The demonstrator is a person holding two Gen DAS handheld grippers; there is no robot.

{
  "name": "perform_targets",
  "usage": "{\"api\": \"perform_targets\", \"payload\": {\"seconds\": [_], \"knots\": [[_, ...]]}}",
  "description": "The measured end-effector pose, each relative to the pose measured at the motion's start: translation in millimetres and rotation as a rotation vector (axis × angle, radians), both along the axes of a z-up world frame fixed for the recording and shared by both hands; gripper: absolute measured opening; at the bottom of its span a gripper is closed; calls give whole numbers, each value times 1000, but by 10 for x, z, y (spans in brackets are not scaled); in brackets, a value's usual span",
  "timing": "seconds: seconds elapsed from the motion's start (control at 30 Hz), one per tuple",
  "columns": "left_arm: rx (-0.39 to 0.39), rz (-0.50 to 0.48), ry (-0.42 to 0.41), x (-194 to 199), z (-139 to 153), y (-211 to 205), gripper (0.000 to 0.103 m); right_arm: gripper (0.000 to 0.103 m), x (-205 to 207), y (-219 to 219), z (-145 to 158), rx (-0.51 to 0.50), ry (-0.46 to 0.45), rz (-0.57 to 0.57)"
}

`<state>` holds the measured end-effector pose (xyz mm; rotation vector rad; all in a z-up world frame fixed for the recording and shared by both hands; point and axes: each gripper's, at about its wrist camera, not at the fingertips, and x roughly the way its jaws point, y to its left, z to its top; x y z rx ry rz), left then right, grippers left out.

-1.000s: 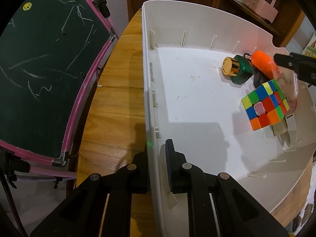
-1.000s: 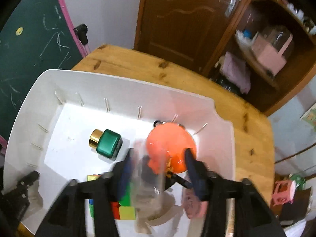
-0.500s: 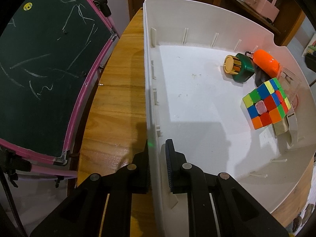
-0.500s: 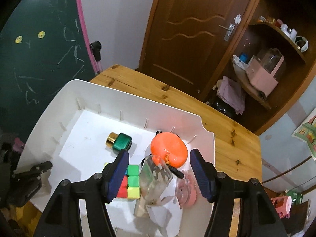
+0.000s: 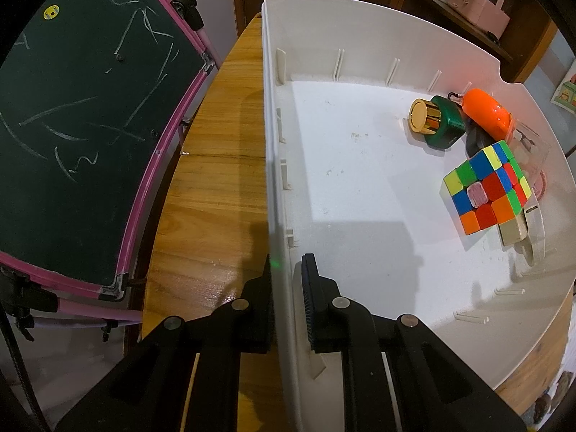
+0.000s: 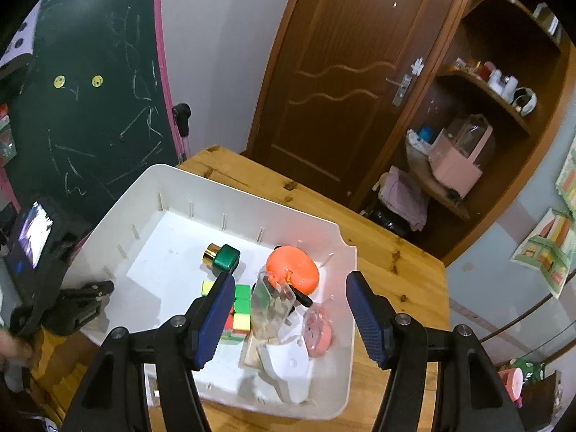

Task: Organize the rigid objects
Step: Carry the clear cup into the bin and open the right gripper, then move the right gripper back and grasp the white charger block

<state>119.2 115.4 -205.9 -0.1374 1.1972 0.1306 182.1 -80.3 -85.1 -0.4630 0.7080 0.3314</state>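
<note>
Since a second earlier, my right tongs had lifted up and back from the pile in the white bin; then their jaws had straddled the clear plastic container and the orange object, and now they hung above the bin, jaws apart with nothing between the pads. Nothing in the bin had shifted, and my left tongs had stayed put.

The rigid objects sat crowded toward one corner of the bin: the colourful puzzle cube, the green bottle with a gold cap lying on its side, the orange object against the far wall, the clear container beside the cube, a pink round item and a white plastic piece near the front edge. Most of the bin floor stayed bare. My left tongs were nearly closed, pinching the bin's side wall, one finger inside and one outside, steadying it on the wooden table.

I judged that a drop into the bin had just finished and I was between items. Next I would need to find another loose object outside the bin; none showed on the table in either view, so the right tongs would have to swing away to look while the left kept the bin steady.
</note>
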Motion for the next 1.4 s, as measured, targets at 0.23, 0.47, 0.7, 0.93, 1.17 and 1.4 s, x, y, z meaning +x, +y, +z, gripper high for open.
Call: {"api": "perform_targets", "payload": {"seconds": [0.23, 0.47, 0.7, 0.93, 1.17, 1.4], "knots": [[0, -3, -2, -1, -2, -2, 15, 65, -480, -61, -63, -19, -57, 8], [-1, -8, -5, -13, -8, -12, 15, 65, -986, -15, -479, -16, 20, 120], [-13, -11, -6, -23, -6, 6, 15, 65, -1215, 201, -1025, -57, 116, 257], [-19, -13, -2, -10, -8, 24, 15, 65, -1201, 461, -1322, -22, 183, 344], [-19, -15, -2, 6, -4, 32, 15, 65, -996, 689, -1454, -26, 234, 337], [-21, -20, 2, 36, 0, 20, 15, 65, -746, 809, -1595, -27, 339, 326]]}}
